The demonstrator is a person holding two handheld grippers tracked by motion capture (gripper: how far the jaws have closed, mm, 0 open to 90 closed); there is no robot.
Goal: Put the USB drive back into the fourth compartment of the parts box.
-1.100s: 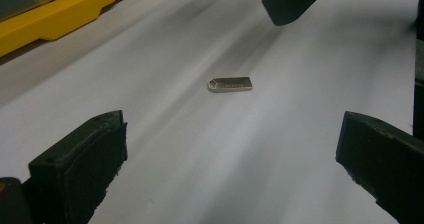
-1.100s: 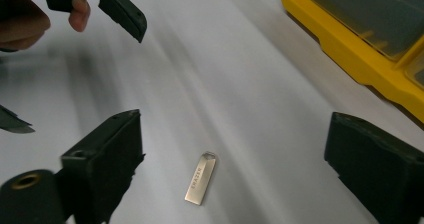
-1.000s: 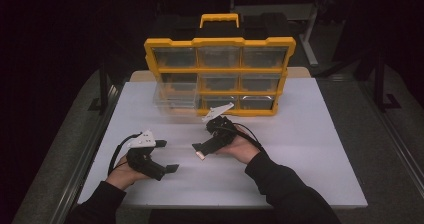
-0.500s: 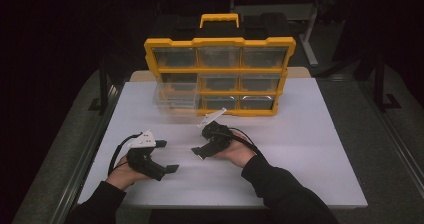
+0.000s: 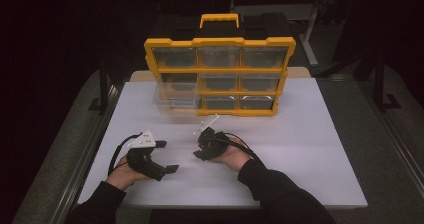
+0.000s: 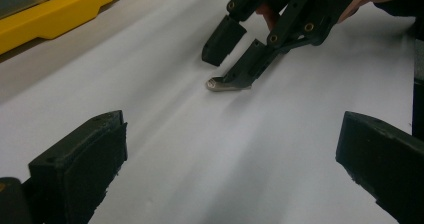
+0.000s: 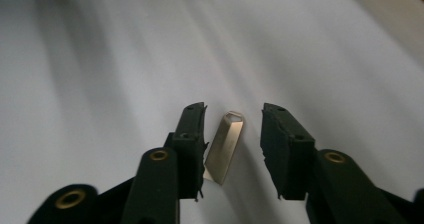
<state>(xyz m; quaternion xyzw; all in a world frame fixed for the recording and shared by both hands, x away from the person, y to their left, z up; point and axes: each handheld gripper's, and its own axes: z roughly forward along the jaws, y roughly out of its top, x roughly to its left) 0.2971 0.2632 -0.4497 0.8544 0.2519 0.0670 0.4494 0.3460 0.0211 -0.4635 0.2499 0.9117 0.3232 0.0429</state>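
Right gripper view: gripper straddling metal tab

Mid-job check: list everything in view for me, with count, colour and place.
Metal tag: one, silver, flat on the table between the right gripper's jaws.
Organizer case: one, yellow and black, clear drawers, far side of the table.
Pulled-out drawer: one, clear, at the case's lower left.
Table: one, white top.
Left gripper: black, open, near left, nothing between its jaws.
Right gripper: black, jaws just closing around the tag, not yet pressing.
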